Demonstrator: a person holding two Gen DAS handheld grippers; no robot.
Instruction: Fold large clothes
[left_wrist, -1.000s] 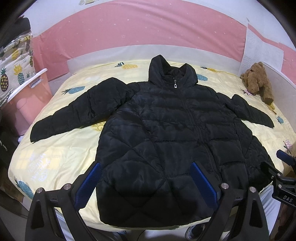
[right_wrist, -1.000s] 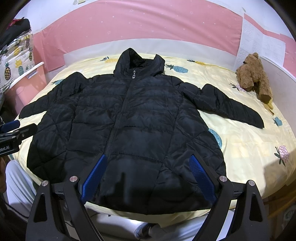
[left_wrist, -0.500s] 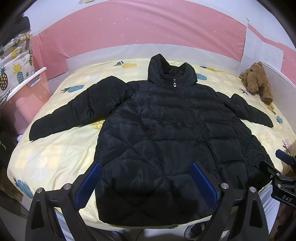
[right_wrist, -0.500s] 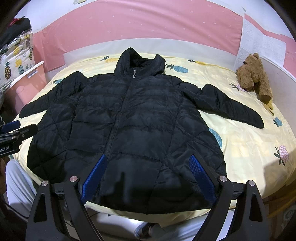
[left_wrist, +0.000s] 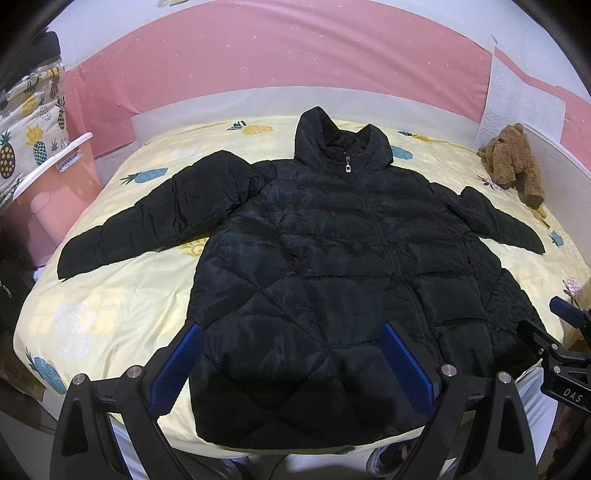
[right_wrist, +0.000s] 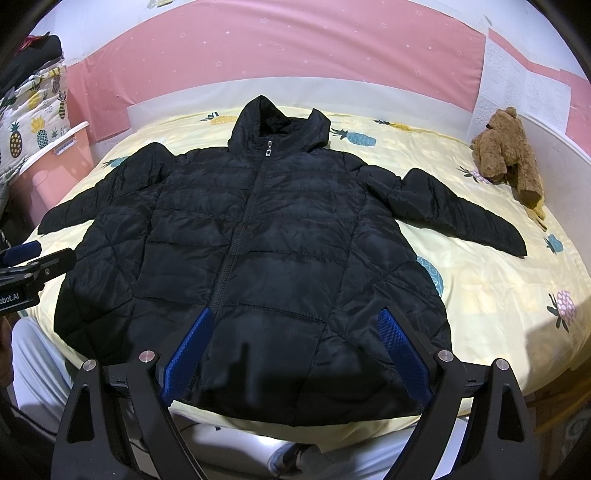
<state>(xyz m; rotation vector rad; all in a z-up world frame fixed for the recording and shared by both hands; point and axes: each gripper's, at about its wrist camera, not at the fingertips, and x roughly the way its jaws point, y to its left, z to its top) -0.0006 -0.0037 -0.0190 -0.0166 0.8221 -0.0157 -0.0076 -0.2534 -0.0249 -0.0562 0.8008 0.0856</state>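
A black quilted hooded jacket (left_wrist: 332, 266) (right_wrist: 266, 236) lies flat and zipped on a yellow pineapple-print bed, hood toward the wall, both sleeves spread out. My left gripper (left_wrist: 291, 343) hovers open above the jacket's near hem, left of the zipper. My right gripper (right_wrist: 295, 328) hovers open above the near hem too, right of the zipper. Neither holds anything. Each gripper shows at the edge of the other's view: the right gripper's body (left_wrist: 565, 354) and the left gripper's body (right_wrist: 33, 266).
A brown teddy bear (left_wrist: 513, 162) (right_wrist: 506, 151) sits at the bed's far right by a white side rail (right_wrist: 565, 177). A pink bin with a white lid (left_wrist: 55, 184) stands left of the bed. The pink wall and white headboard (left_wrist: 295, 103) close the far side. A person's light trousers (right_wrist: 40, 373) show below.
Both views have shifted only slightly; the left gripper has crept a little closer to the jacket. The jacket lies as before and both grippers stay open.
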